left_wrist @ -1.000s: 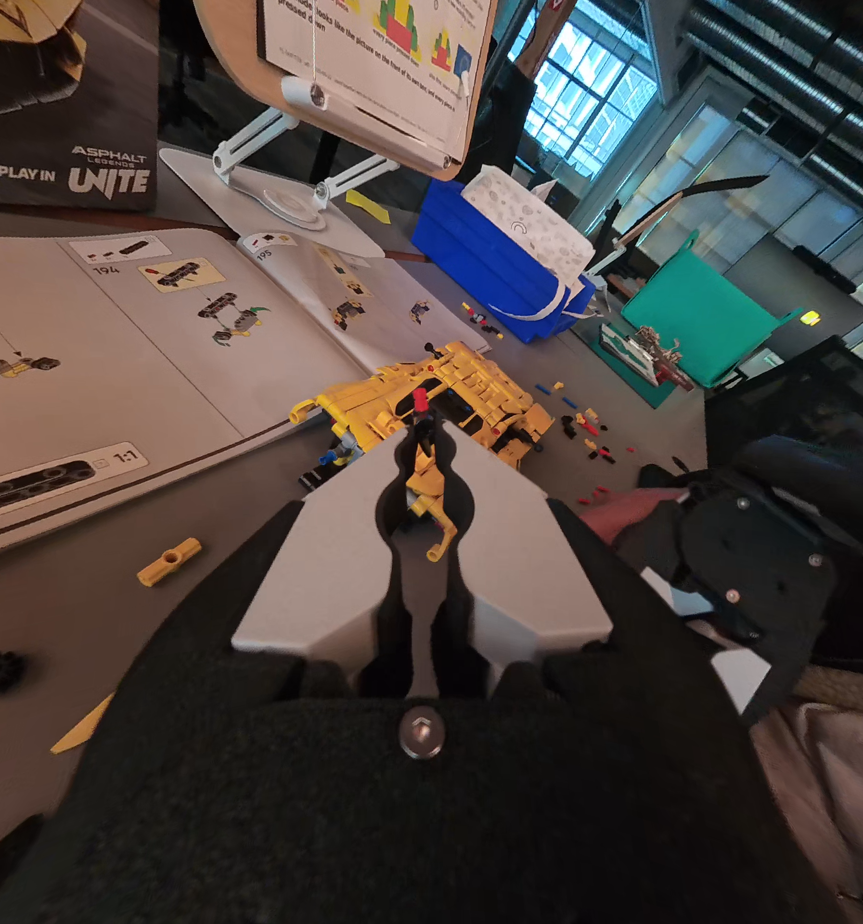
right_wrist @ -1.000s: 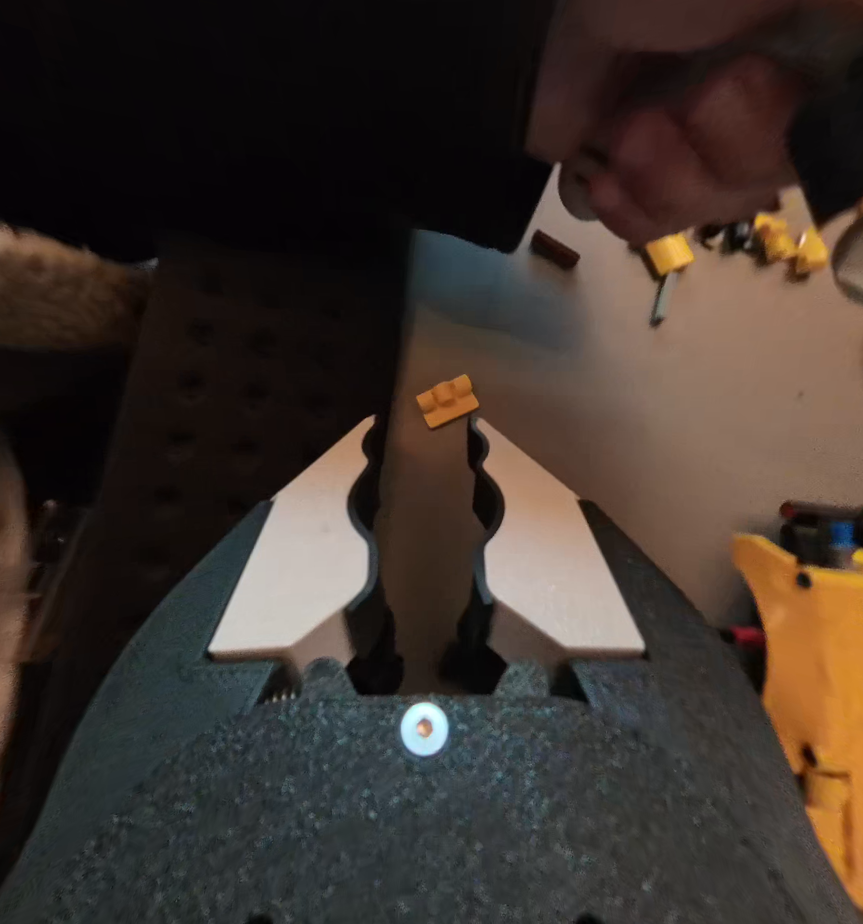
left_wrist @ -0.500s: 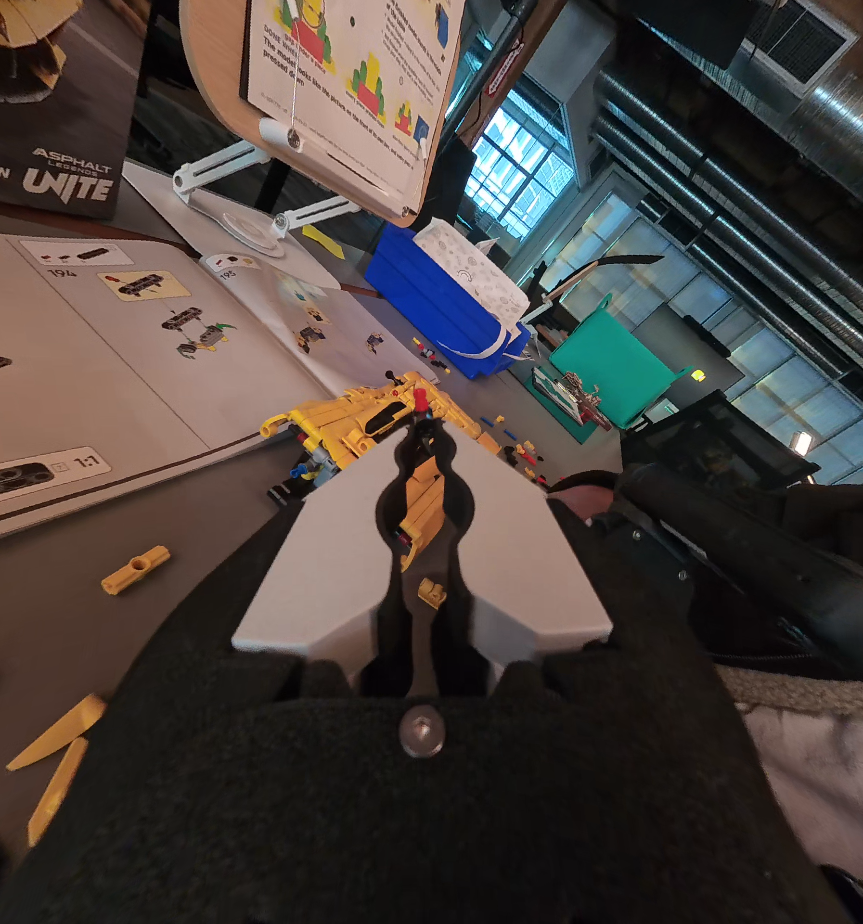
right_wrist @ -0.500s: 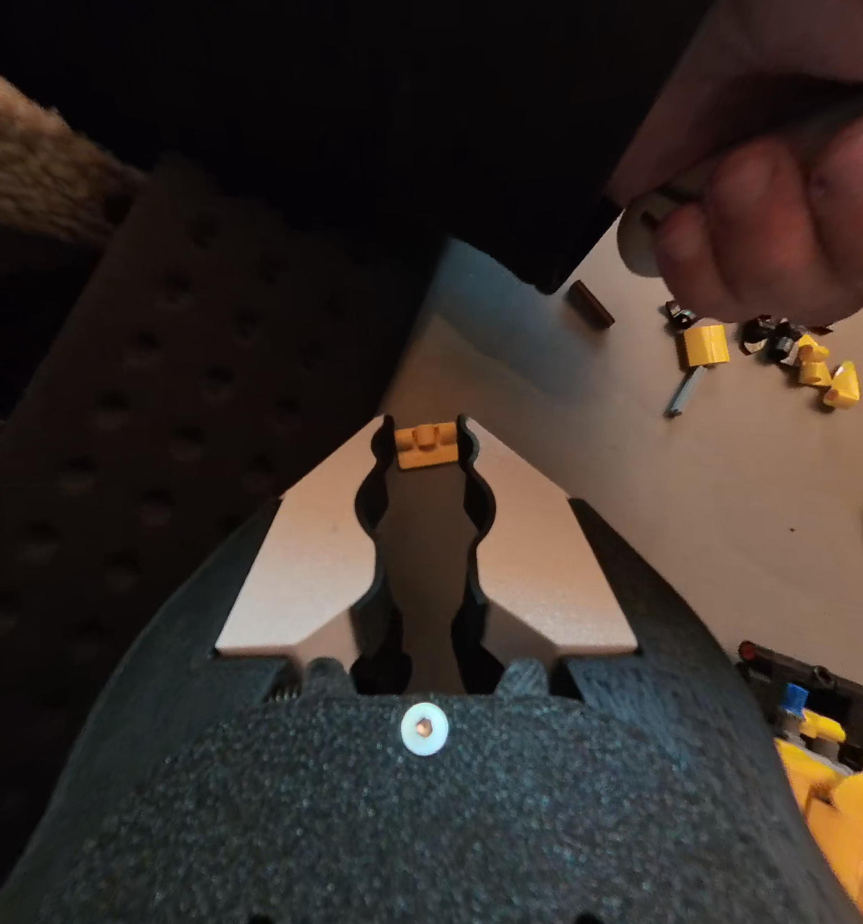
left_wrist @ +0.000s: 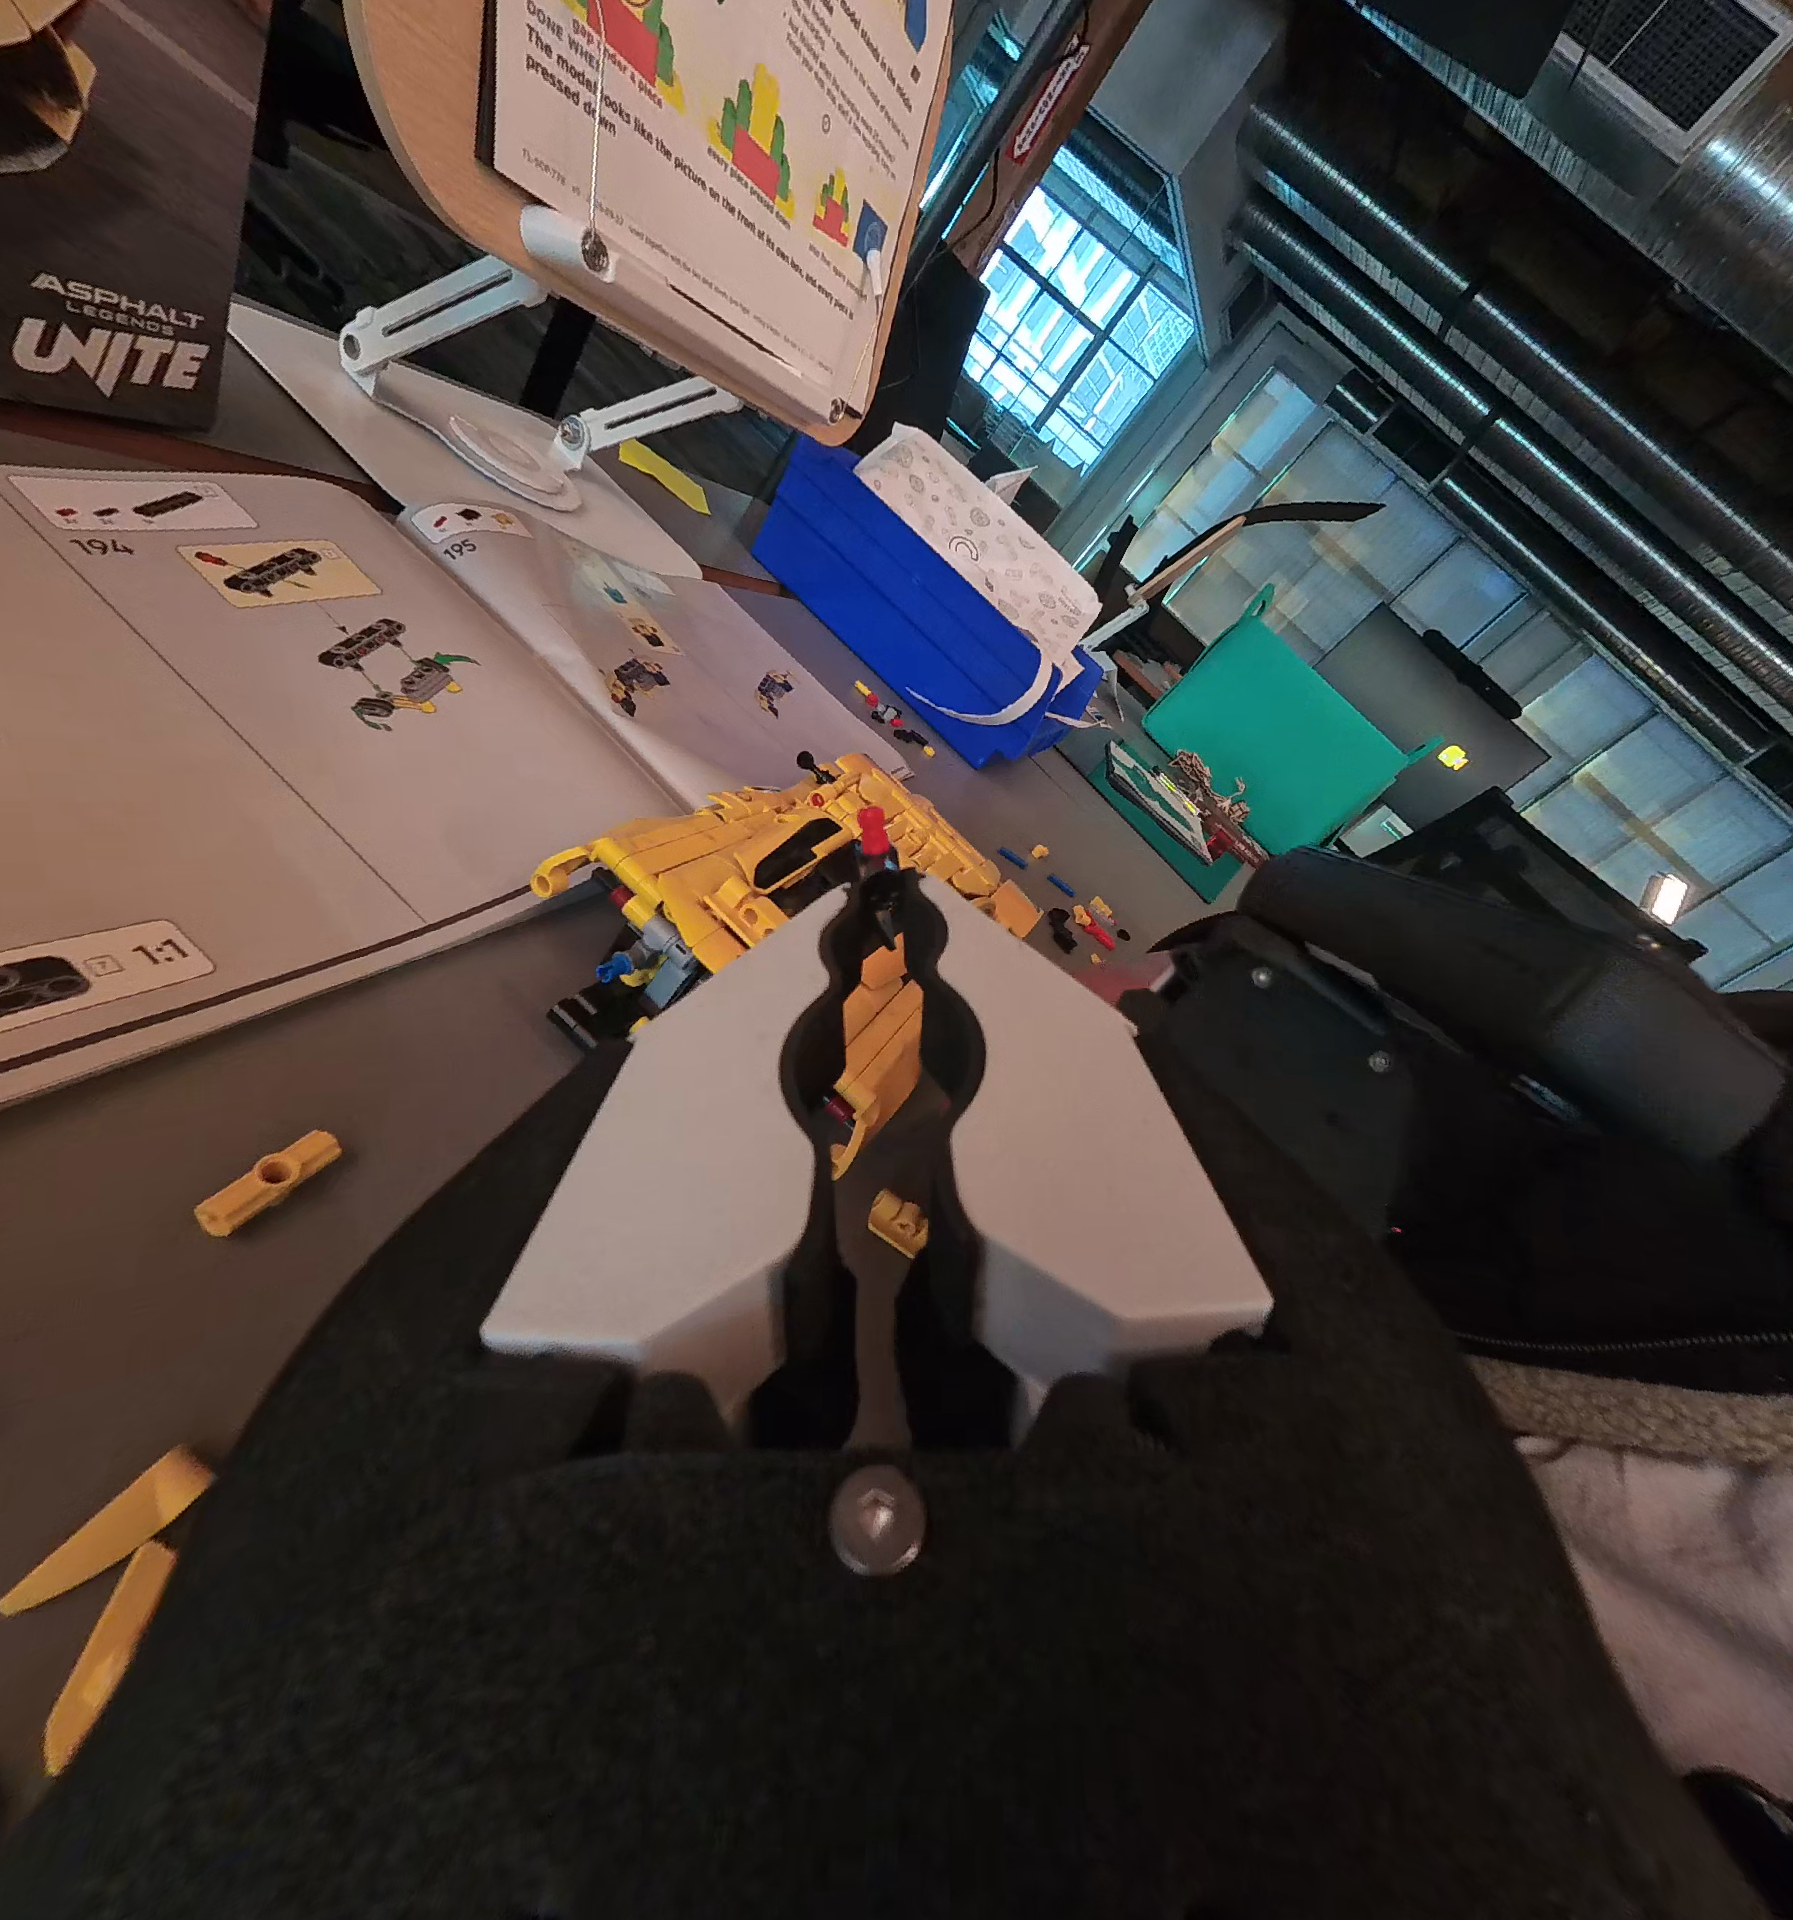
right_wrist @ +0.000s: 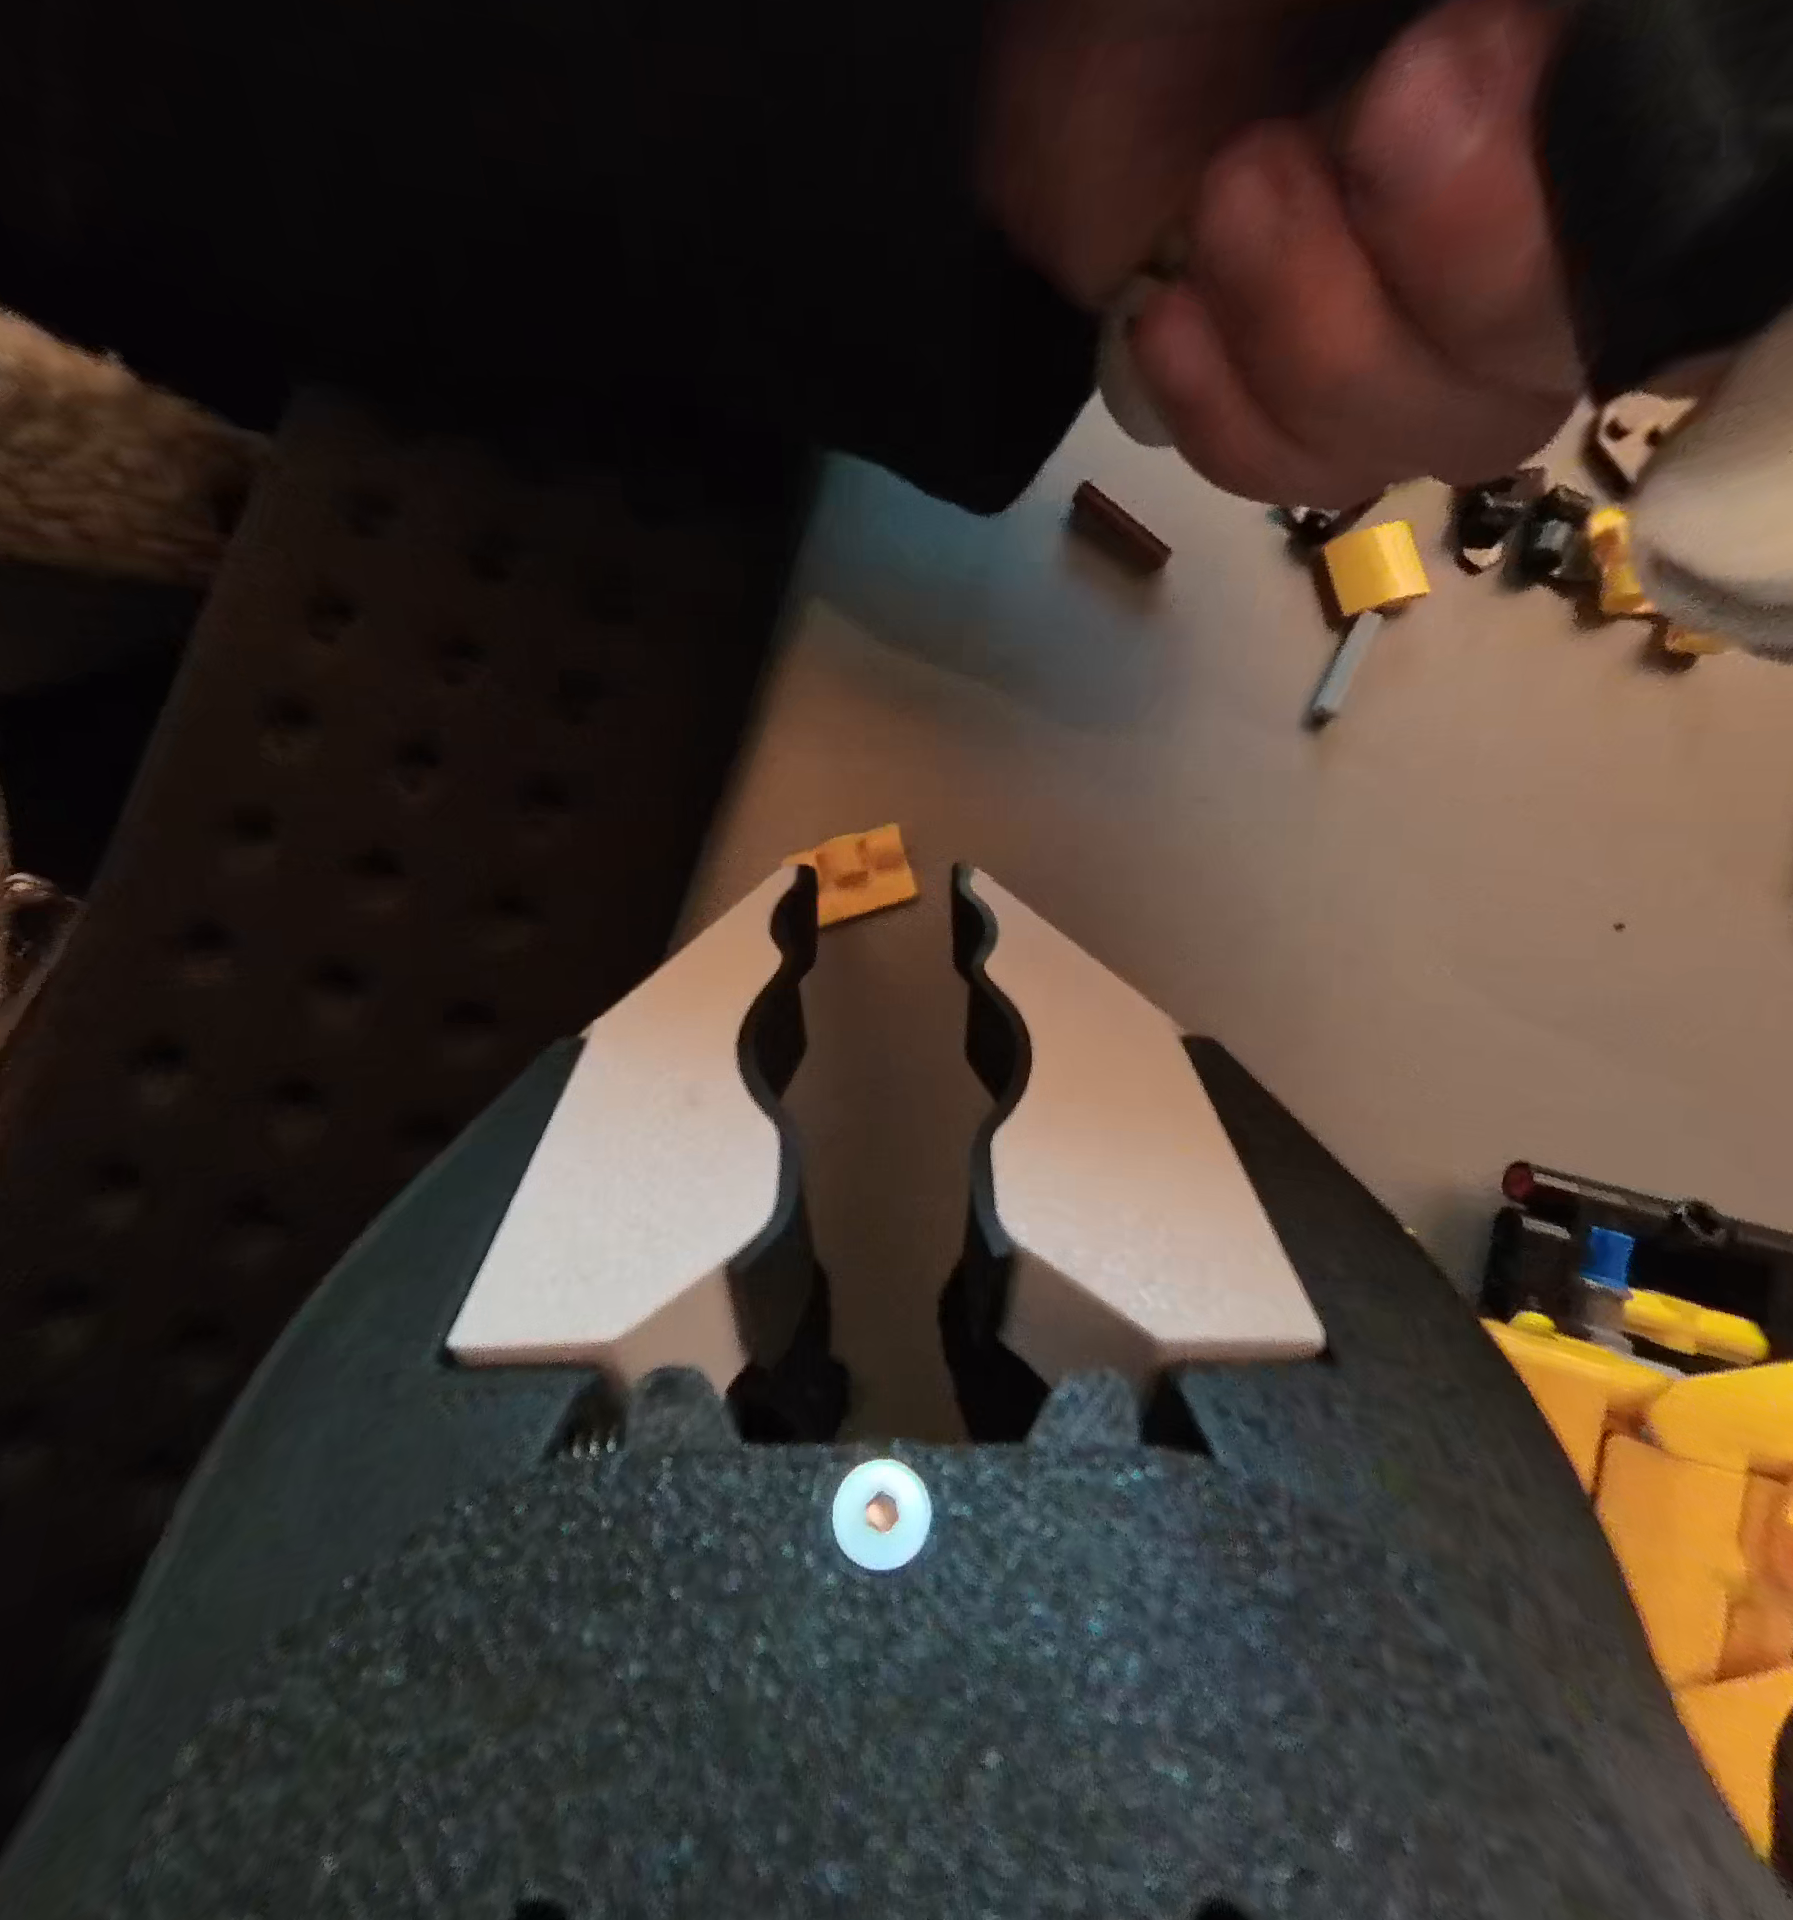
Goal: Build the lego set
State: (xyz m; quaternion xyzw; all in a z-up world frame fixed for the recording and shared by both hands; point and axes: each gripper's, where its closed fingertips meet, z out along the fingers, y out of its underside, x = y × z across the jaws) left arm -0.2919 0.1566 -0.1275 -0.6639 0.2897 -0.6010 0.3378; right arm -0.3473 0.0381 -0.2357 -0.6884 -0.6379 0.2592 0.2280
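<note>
- Your right gripper has its jaws apart with nothing between them, pointed down at the desk. That gap looks set for a small pickup.
- Just ahead of its left fingertip lies a small yellow plate, flat on the desk and partly hidden behind that tip. It sits off centre to the left, so I judge you need to shift left before closing.
- Your left gripper is clamped on a small dark piece with a red pin poking out past the tips; the jaws stand nearly together. Holding it by the very tips leaves the pin free to plug in.
- Down between that gripper's fingers the same small yellow plate shows on the desk.
- Just beyond the left gripper's tips sits the yellow lego car, part-built, on its side against the open instruction booklet. It lies close so the held piece has a short way to travel.
- To the right gripper's far right, loose yellow and dark pieces are scattered, with your hand above them.
- Farthest off, ahead and right of the left gripper, stands a blue bin.
</note>
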